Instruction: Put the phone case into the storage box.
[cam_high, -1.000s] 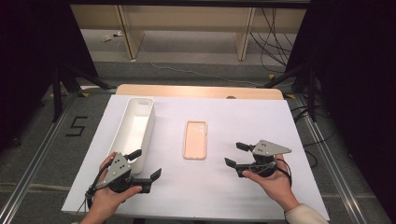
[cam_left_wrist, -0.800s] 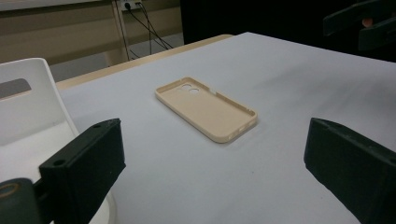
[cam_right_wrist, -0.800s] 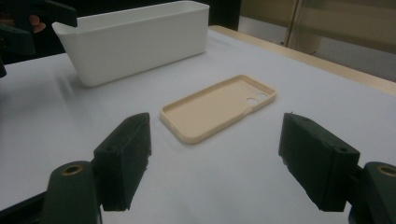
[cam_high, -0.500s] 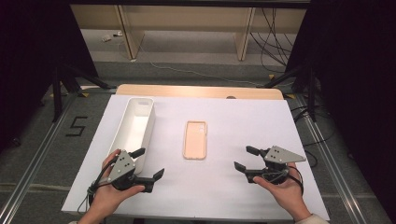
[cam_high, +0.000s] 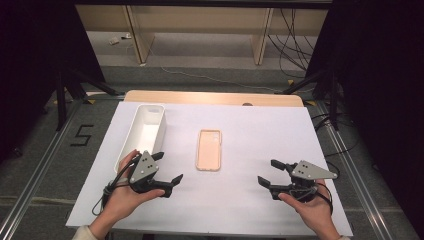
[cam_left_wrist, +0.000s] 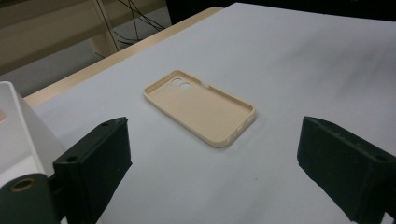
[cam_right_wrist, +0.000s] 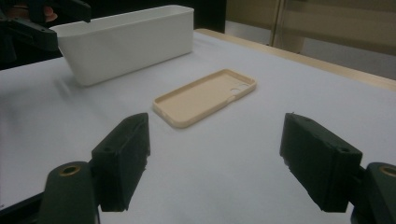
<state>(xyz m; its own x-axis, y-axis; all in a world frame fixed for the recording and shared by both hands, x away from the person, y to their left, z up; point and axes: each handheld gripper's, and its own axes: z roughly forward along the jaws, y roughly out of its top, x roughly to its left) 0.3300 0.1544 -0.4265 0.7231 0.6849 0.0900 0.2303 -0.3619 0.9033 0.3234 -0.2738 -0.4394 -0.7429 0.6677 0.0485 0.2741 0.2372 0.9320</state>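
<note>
Where the high view looks down, a white worktop (cam_high: 250, 210) carries a beige phone case (cam_high: 209, 149) lying flat, hollow side up, near its middle. Left of the phone case: one long white bin (cam_high: 142, 135), standing well apart from it. Near-left of the phone case: the left claw (cam_high: 166, 169), held in a hand (cam_high: 120, 197), jaws spread wide, nothing between them, a cable (cam_high: 111, 187) looping by the wrist. Near-right of the phone case, well apart: the right claw (cam_high: 272, 172), held in the other hand (cam_high: 312, 212), jaws likewise wide and empty, a grey three-cornered plate (cam_high: 312, 171) on top.

Left gripper view: the left claw (cam_left_wrist: 212, 161) with two black jaws set far apart, gripping nothing. The phone case (cam_left_wrist: 201, 106) lies beyond and between them on the worktop (cam_left_wrist: 303, 70), camera holes at its far end. A corner of the white bin (cam_left_wrist: 21, 126) sits to the left of the phone case.

Right gripper view: the right claw (cam_right_wrist: 215, 156), jaws wide, empty. The phone case (cam_right_wrist: 205, 97) lies ahead, the white bin (cam_right_wrist: 128, 42) behind and left of it, apart. The other claw (cam_right_wrist: 42, 18) shows dimly past the bin.
</note>
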